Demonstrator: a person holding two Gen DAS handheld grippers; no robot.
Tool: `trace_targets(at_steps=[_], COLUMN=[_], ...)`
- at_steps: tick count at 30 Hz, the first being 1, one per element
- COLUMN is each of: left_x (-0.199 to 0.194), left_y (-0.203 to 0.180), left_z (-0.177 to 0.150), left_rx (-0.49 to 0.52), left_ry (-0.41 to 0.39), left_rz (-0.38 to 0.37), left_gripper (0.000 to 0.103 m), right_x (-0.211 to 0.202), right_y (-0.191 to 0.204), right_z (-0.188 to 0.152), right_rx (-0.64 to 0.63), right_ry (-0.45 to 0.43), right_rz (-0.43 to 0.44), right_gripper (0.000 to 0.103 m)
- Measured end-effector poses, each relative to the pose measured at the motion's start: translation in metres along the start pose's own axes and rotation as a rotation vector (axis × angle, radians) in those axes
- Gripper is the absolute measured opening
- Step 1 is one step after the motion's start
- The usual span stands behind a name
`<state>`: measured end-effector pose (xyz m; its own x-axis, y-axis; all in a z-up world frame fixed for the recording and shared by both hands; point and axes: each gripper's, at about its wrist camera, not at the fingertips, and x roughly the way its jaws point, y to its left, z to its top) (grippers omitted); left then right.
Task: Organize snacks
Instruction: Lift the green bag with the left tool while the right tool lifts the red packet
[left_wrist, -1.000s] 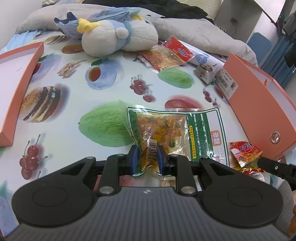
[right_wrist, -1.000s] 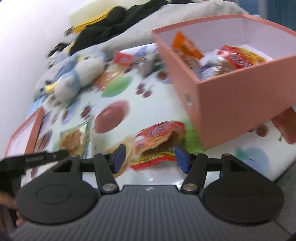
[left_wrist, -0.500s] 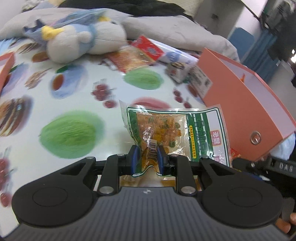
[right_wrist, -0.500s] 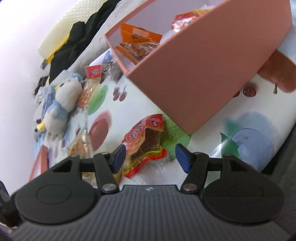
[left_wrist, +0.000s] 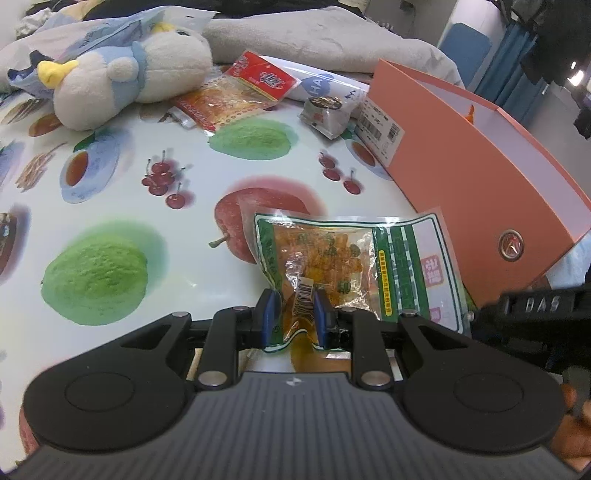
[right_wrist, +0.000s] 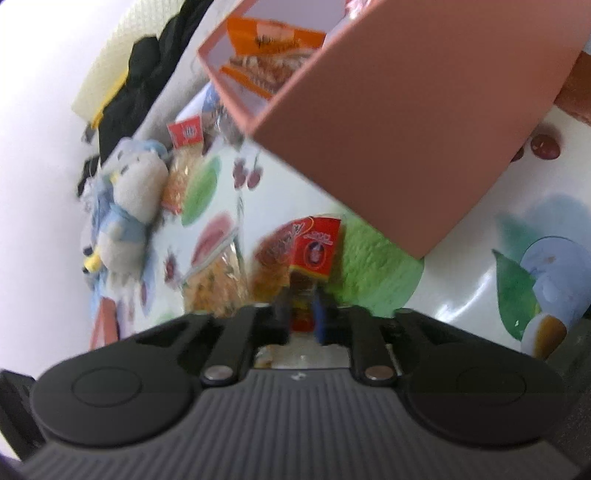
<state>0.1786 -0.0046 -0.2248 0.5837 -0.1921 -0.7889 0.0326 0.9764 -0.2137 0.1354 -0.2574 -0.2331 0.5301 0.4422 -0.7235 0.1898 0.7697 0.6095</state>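
My left gripper (left_wrist: 291, 319) is clamped on the near edge of the green-bordered snack bag (left_wrist: 347, 258), its blue pads pinching the crumpled clear film by the barcode; the rest of the bag lies flat ahead of the fingers on the fruit-print cloth (left_wrist: 155, 206). Ahead and to the right of that gripper stands the orange box (left_wrist: 476, 173); from this side I see mostly its outer wall, and only a sliver of something orange pokes above the rim.

My right gripper (right_wrist: 301, 319) has its jaws drawn together on the red snack packet (right_wrist: 306, 247), which rises from between the pads just ahead of them. The picture is blurred, but the packet clearly sits in the grip. Up ahead of it, the same orange box (right_wrist: 388, 140) shows its open top: an orange packet (right_wrist: 273, 48) leans against the inner wall, with more wrappers beyond that I cannot make out. Farther off to the left lie a plush toy (right_wrist: 129, 206) and another red-topped bag (right_wrist: 184, 158).
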Motion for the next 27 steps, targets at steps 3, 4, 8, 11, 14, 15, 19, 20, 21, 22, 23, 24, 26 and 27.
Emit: trace_targets(at_steps=[3,4,8,11,14,15,19,20,21,22,23,24,26,27], left_x=[-0.005,-0.008,-0.022,-0.035,-0.047,-0.05,-0.058,-0.059,-0.061,-0.063,-0.065,-0.067,-0.074,-0.077], left_y=[0.006,0.008,0.015,0.019,0.019,0.019,0.019,0.019,0.017,0.016,0.015,0.013,0.008,0.005], left_z=[0.001,0.002,0.008,0.017,0.027,0.031,0.046,0.049,0.052,0.056,0.061,0.065,0.076,0.081], left_rx=[-0.029,-0.04,-0.069,-0.087,-0.085,-0.086,-0.113,-0.114,-0.113,-0.115,-0.117,-0.117,-0.108,-0.102], left_ry=[-0.008,-0.015,-0.044,-0.072,-0.093,-0.098,-0.095,-0.097,-0.101,-0.106,-0.11,-0.113,-0.131,-0.142], left_rz=[0.004,0.004,0.009,0.008,0.016,0.016,0.008,0.011,0.013,0.011,0.003,-0.002,-0.006,-0.008], left_gripper=[0.026,0.026,0.026,0.026,0.026,0.026,0.026,0.026,0.026,0.026,0.026,0.026,0.026,0.026], right_x=[-0.002,-0.004,-0.015,-0.024,-0.034,-0.037,-0.045,-0.048,-0.053,-0.056,-0.059,-0.063,-0.068,-0.071], right_y=[0.01,0.013,0.03,0.043,0.057,0.061,0.074,0.077,0.079,0.081,0.083,0.087,0.092,0.095], right_z=[-0.001,-0.001,-0.001,-0.002,0.0,0.001,0.012,0.015,0.019,0.023,0.028,0.033,0.04,0.044], right_rx=[-0.071,-0.096,-0.212,-0.299,-0.396,-0.416,-0.473,-0.479,-0.488,-0.494,-0.497,-0.504,-0.52,-0.535], right_ry=[-0.007,-0.01,-0.042,-0.076,-0.108,-0.11,-0.127,-0.136,-0.142,-0.145,-0.147,-0.148,-0.148,-0.149], right_rz=[-0.019,-0.02,-0.03,-0.048,-0.074,-0.08,-0.069,-0.068,-0.065,-0.06,-0.052,-0.045,-0.035,-0.032], right_gripper=[0.004,0.004,0.004,0.003,0.003,0.003,0.003,0.003,0.003,0.003,0.003,0.003,0.003,0.003])
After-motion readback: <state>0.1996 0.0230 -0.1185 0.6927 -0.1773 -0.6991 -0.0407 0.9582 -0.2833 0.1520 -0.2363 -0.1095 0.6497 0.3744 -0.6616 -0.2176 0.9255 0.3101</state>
